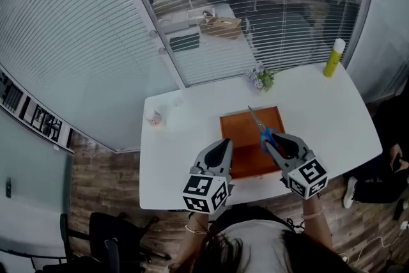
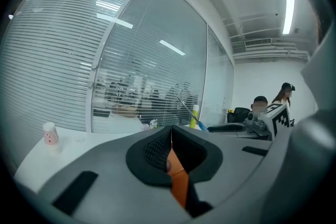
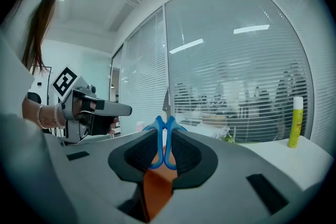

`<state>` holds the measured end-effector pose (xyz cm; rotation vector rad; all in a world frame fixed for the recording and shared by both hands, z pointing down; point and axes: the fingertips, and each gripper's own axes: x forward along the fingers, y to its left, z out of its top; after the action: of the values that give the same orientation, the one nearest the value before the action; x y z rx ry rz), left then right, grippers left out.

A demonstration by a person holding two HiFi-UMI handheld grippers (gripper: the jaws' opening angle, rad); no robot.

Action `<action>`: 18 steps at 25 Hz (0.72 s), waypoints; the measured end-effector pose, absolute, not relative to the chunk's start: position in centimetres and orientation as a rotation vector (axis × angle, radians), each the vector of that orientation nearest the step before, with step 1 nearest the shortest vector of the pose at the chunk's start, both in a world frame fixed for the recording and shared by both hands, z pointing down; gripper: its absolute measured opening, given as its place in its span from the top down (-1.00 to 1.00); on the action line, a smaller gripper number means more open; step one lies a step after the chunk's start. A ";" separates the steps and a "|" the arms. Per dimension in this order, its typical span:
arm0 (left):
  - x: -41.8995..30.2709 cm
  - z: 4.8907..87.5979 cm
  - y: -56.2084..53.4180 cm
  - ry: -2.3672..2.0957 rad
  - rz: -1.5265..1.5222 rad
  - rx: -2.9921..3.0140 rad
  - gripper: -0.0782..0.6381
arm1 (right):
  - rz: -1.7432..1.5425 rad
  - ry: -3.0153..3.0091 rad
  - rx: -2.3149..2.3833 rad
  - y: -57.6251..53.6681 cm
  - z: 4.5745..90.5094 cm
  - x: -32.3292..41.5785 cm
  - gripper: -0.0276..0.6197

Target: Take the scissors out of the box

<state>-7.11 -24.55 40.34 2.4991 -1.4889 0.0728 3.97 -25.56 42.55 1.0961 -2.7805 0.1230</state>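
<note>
White desk (image 1: pixel 185 137) holds an orange box (image 1: pixel 239 128); over the box the right hand-held gripper (image 1: pixel 268 141) pinches blue scissors (image 3: pixel 164 128), and the left hand-held gripper (image 1: pixel 223 144) by the box's left edge is closed, empty.

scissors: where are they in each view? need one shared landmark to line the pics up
Head view: scissors just right of centre, over the orange box.
Left gripper view: scissors near centre, a thin slanted blade beside the yellow bottle.
Right gripper view: scissors at centre, blue handles clamped in the right gripper.
Shared landmark: the yellow bottle.
</note>
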 end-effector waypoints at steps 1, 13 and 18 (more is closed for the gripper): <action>-7.1 40.3 -24.6 -1.487 0.074 2.501 0.73 | 0.120 -2.783 1.100 -25.6 42.4 4.0 0.57; -6.9 40.3 -25.7 -1.482 0.084 2.505 0.73 | 0.079 -2.802 1.120 -26.5 41.1 4.3 0.57; -6.9 40.6 -26.1 -1.478 0.092 2.503 0.73 | 0.076 -2.800 1.130 -27.0 41.0 4.4 0.57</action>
<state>-6.87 -26.09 40.57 2.5027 -1.4776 0.0922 4.37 -26.97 40.98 1.1304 -2.8005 0.0763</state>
